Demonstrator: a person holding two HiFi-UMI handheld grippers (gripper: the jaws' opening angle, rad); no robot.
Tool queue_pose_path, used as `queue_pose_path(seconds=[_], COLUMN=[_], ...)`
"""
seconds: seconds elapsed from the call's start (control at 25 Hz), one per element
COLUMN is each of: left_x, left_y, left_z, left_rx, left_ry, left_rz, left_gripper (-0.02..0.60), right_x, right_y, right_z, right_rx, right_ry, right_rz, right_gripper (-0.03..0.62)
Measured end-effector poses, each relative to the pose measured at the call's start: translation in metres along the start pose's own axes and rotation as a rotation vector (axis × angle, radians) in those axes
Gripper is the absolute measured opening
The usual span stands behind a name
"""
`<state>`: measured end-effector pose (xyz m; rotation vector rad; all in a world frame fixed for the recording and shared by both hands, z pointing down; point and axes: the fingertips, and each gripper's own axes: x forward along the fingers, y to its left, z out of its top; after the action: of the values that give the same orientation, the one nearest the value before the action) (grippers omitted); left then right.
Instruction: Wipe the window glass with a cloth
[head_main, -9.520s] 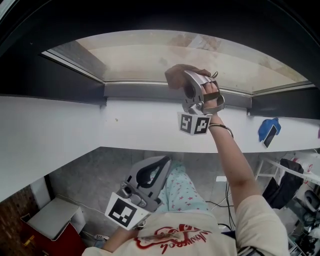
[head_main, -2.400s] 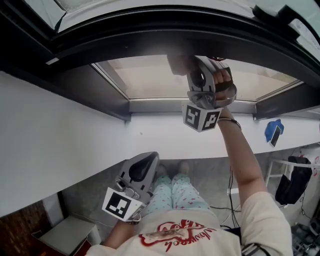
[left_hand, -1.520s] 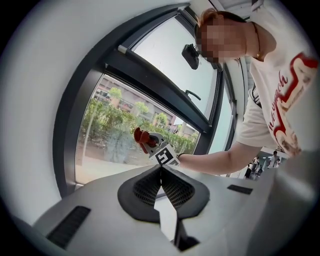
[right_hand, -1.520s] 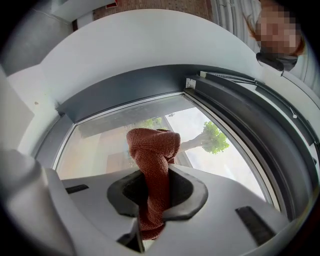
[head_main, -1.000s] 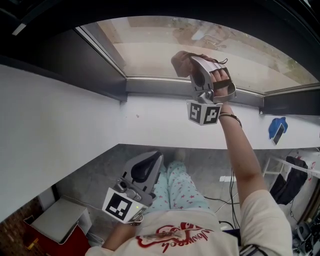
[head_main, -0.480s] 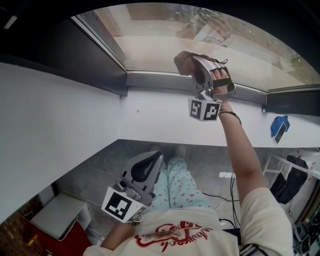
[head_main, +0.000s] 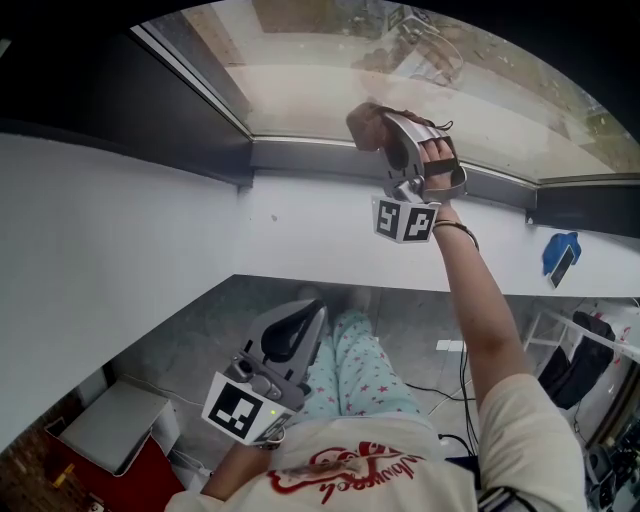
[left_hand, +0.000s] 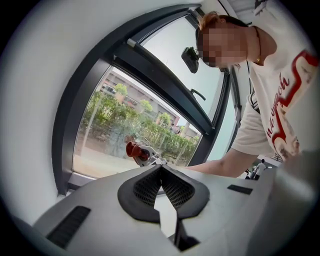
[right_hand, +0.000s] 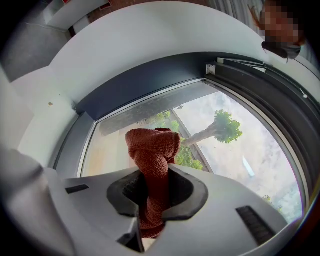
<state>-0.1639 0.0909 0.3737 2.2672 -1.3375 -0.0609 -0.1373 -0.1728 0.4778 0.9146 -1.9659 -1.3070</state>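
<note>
My right gripper (head_main: 378, 125) is raised to the window glass (head_main: 310, 70), shut on a rust-red cloth (right_hand: 152, 155) whose bunched end pokes out past the jaws. In the head view the cloth (head_main: 364, 122) presses near the lower edge of the pane, just above the grey frame (head_main: 300, 160). The right gripper view shows the glass (right_hand: 225, 145) with a tree outside. My left gripper (head_main: 285, 345) hangs low near my lap, jaws shut with nothing between them. From the left gripper view the cloth (left_hand: 133, 149) shows far off against the glass.
A white sill wall (head_main: 130, 220) runs below the window. A blue object (head_main: 558, 255) hangs on the wall at right. A red box with a grey lid (head_main: 110, 440) stands on the floor at lower left. Cables and a rack (head_main: 600, 370) are at right.
Over the last second the right gripper with the cloth has moved slightly lower on the pane toward the frame, after being higher up earlier. The left gripper has stayed put.
</note>
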Motion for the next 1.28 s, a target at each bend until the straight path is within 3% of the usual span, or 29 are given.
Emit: queue_pose_path(seconds=[0.4,1.28], left_x=[0.004,0.002], left_y=[0.003,0.015], left_z=[0.002,-0.003], left_rx=[-0.015,-0.045], left_ry=[-0.015,-0.029], left_rz=[0.031,0.126], left_gripper=[0.021,0.021], right_x=[0.006,0.017], right_y=[0.026,0.095], right_z=[-0.006,-0.026], right_rx=[0.084,0.103], right_ry=[0.036,0.073], right_rz=[0.041,0.185], right_gripper=[0.066,0.067])
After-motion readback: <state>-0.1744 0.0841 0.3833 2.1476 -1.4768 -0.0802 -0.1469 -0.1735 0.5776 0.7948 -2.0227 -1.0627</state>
